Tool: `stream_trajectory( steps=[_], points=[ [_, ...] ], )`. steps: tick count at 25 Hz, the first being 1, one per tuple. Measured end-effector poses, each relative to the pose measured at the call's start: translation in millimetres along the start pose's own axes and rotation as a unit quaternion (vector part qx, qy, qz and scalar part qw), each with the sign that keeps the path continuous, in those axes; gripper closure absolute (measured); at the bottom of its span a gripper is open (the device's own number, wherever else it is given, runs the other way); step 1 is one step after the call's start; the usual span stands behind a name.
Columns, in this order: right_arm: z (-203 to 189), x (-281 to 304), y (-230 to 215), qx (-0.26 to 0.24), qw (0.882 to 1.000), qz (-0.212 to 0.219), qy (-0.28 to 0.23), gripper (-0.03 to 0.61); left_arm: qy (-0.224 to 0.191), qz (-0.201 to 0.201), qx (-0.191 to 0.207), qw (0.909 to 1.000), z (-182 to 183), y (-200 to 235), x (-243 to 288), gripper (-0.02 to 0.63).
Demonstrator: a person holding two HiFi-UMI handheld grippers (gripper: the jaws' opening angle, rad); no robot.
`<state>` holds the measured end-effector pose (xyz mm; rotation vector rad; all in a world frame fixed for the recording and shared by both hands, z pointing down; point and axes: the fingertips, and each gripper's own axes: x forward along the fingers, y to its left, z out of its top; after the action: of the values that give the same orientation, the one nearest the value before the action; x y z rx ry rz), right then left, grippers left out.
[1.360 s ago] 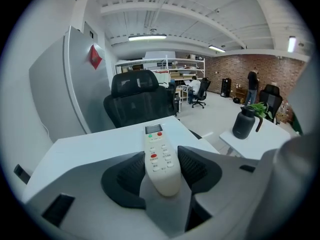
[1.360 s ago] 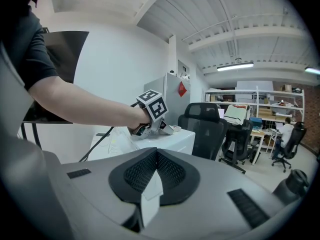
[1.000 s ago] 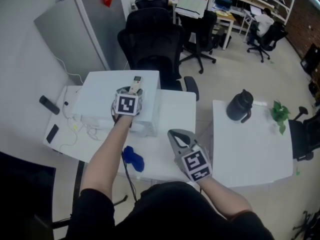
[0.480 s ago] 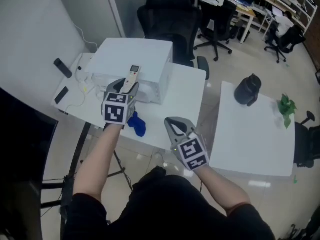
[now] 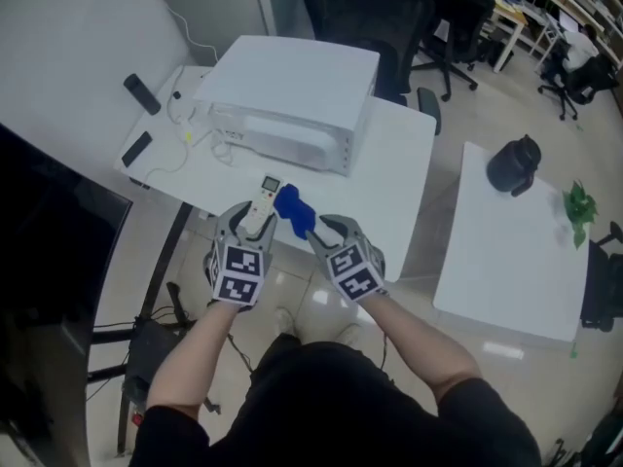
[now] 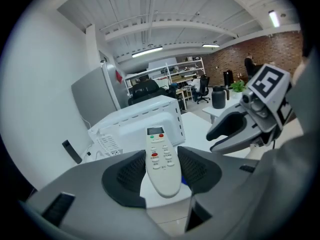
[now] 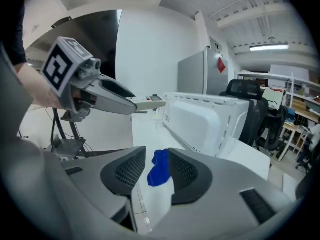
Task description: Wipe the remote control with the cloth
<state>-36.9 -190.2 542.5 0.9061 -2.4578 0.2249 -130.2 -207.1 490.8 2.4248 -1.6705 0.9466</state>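
Note:
My left gripper point(image 5: 251, 220) is shut on a white remote control point(image 5: 265, 195), gripped low on its body with the display end sticking out past the fingertips. In the left gripper view the remote point(image 6: 161, 159) sits clamped between both pads of that gripper point(image 6: 161, 171). A crumpled blue cloth point(image 5: 290, 205) lies on the white table point(image 5: 389, 178) near its front edge, just right of the remote. My right gripper point(image 5: 324, 230) points at the cloth, and its jaws are opening. In the right gripper view the cloth point(image 7: 159, 168) shows in the gap between the parted pads of the right gripper point(image 7: 151, 171), untouched.
A white boxy appliance point(image 5: 292, 100) stands at the back of the table, with cables and two dark handsets point(image 5: 142, 93) to its left. A second white table point(image 5: 506, 251) on the right carries a black kettle point(image 5: 514, 163) and a small plant point(image 5: 579, 202). Office chairs point(image 5: 365, 8) stand behind.
The left gripper has brought the remote from the top of the white appliance down to the table's front edge. The right gripper has moved left to the cloth, and its jaws have parted.

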Motion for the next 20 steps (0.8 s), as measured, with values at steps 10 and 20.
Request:
stream_trajectory(
  steps=[10,20],
  points=[
    [-51,160,-7,-0.047,0.990,-0.038,0.126,0.373,0.025,-0.038,0.043,0.9980,-87,18,30,0.410],
    [-69,203,-20,-0.031,0.980,-0.053,0.188,0.419,0.022,-0.052,0.045,0.9974,-112,29,39,0.410]
  ],
)
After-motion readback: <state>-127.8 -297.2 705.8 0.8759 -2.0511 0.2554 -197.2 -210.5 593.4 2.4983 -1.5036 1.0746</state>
